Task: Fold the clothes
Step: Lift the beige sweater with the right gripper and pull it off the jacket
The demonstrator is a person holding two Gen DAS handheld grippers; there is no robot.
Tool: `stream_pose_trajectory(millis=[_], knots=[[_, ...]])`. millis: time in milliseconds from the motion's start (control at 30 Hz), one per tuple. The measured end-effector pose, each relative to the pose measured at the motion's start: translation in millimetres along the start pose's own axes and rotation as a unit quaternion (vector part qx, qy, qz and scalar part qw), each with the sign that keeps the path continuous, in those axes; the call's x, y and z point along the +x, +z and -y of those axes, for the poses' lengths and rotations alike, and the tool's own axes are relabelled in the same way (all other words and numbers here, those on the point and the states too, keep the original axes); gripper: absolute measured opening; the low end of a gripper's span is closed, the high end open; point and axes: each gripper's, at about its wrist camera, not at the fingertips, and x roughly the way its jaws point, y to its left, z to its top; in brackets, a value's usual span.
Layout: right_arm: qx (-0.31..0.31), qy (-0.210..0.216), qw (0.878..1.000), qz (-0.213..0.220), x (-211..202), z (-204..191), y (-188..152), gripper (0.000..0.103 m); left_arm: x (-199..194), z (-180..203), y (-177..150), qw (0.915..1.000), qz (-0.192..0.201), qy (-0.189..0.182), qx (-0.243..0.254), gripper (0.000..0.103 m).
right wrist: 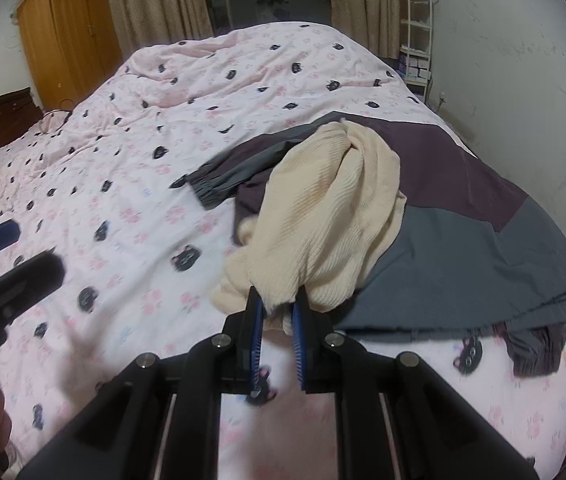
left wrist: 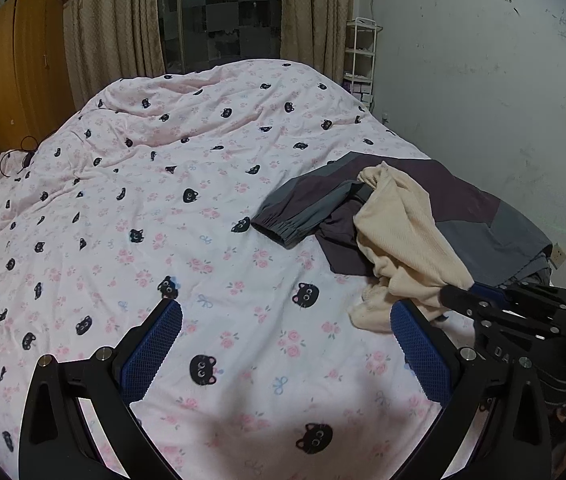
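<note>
Left gripper (left wrist: 287,316): matte black linkage arms w/ round silver pivot screws, fingers faced w/ blue mesh-textured pads (left wrist: 151,352). Triangular cut-outs in the outer arms. Right gripper (right wrist: 277,300): same build, black arms, silver screws, thin blue ribbed pads (right wrist: 257,320) edge-on, twin slotted rails along the body. Pale lettering on its side, unreadable.

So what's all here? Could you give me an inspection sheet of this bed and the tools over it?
Surface: bed quilt, pink with black cat faces, rumpled.
Job's things: cream knit garment draped over a purple and grey jacket.
Clutter: nothing seen on the quilt besides the clothes.
Grippers: right gripper shut on the cream garment's edge; left gripper open, empty, above the quilt.
Cables: a thin black cable at the far left edge.
Surroundings: wooden wardrobe, curtains, white shelf rack, scuffed wall.
</note>
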Motion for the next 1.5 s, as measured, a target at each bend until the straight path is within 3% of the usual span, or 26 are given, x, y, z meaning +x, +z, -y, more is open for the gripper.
stream_pose_trajectory(millis=[667, 967, 1167, 1267, 1333, 1400, 1500], knots=[[-0.086, 0.075, 0.993, -0.04, -90.4, -81.9, -95.1, 0.014, -57.6, -21.6, -35.8, 1.0, 0.003, 0.008, 0.004, 0.103], [-0.122, 0.118, 0.983, -0.074, -113.1, -108.8, -142.5, 0.014, -53.8, -11.3, -47.2, 0.9997, -0.014, 0.001, 0.018, 0.103], [-0.131, 0.129, 0.977, -0.106, -110.7, -110.6, -169.6, 0.015, -35.0, 18.6, -51.8, 0.9981, -0.027, -0.015, 0.053, 0.103], [-0.13, 0.12, 0.979, -0.105, -110.7, -104.4, -172.7, 0.02, -25.5, 40.8, -49.8, 0.9965, -0.029, -0.03, 0.073, 0.103], [-0.12, 0.112, 0.982, -0.097, -113.1, -95.8, -170.6, 0.029, -18.9, 58.7, -47.4, 0.9947, -0.03, -0.041, 0.089, 0.103], [-0.107, 0.102, 0.985, -0.086, -117.3, -84.5, -167.1, 0.068, -11.0, 77.0, -44.8, 0.9927, -0.033, -0.045, 0.107, 0.103], [-0.076, 0.098, 0.99, -0.066, -126.0, -59.3, -160.6, 0.07, 1.6, 104.5, -39.1, 0.9896, -0.039, -0.053, 0.128, 0.103]])
